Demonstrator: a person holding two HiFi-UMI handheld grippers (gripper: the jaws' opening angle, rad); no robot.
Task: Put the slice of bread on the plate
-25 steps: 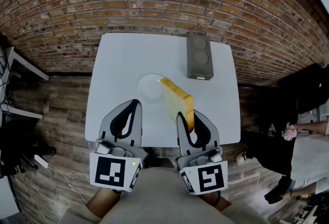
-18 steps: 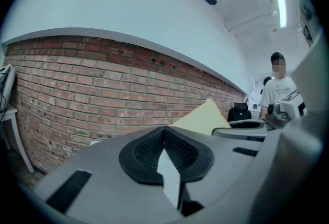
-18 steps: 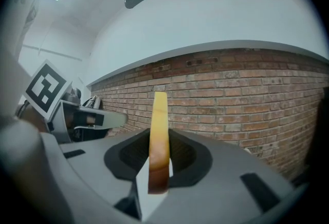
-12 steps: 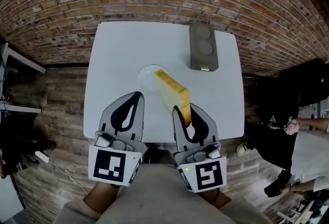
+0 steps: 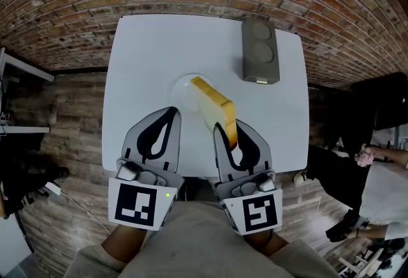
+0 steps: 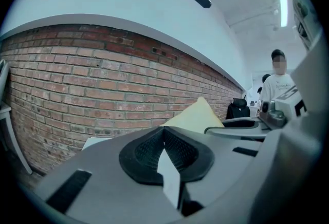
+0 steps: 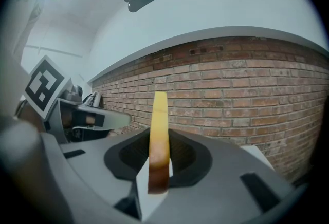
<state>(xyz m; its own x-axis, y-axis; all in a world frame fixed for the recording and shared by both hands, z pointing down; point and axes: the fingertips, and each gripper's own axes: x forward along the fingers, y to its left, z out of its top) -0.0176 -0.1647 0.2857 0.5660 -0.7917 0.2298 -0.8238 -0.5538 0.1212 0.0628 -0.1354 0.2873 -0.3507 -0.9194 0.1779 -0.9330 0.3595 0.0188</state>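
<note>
Head view: the right gripper (image 5: 227, 133) squeezes the slice of bread (image 5: 213, 106), held up above the near side of the plate (image 5: 181, 93). It is not down yet.

Left gripper view: the left gripper (image 6: 164, 133) has its fingers together, holding nothing.

Right gripper view: the fingers pinch the bread's edge.

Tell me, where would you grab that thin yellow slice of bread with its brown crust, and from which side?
Pinch the two broad flat faces near a crusted edge, coming in edge-on. The thin yellow slice of bread is narrow enough for the jaws to span; the right gripper holds it this way now, upright near the round white plate.
</note>
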